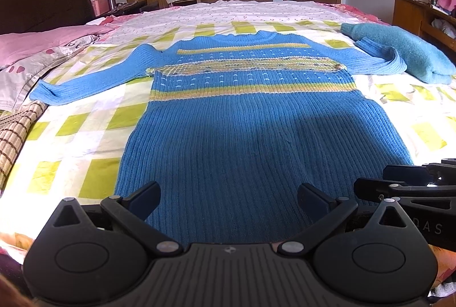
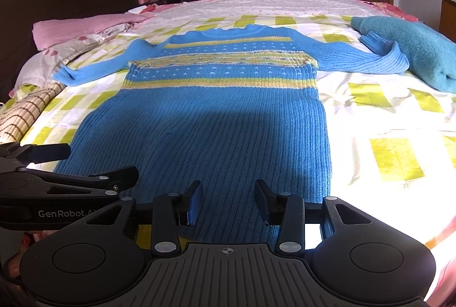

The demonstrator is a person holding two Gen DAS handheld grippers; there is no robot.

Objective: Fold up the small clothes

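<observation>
So: blue ribbed-knit sweater with yellow stripes (image 1: 250, 113) lies flat on bed, sleeves spread.
Left tool (image 1: 229, 203) wide open, right tool (image 2: 228, 201) part open, both empty at hem. Soft, floppy, stretchy; pinch hem corners.

We see the blue sweater (image 1: 250, 119) lying flat on the bed (image 1: 85, 147), with open checked sheet on both sides of its body. The left claw (image 1: 229, 203) and right claw (image 2: 228, 201), both spread wide, hover side by side at the hem, each crowding the other's inner flank. A teal folded garment (image 2: 421, 50) touches the right sleeve's cuff and blocks that approach. Pink pillows (image 2: 85, 25) bound the far left edge, beside the left sleeve.
</observation>
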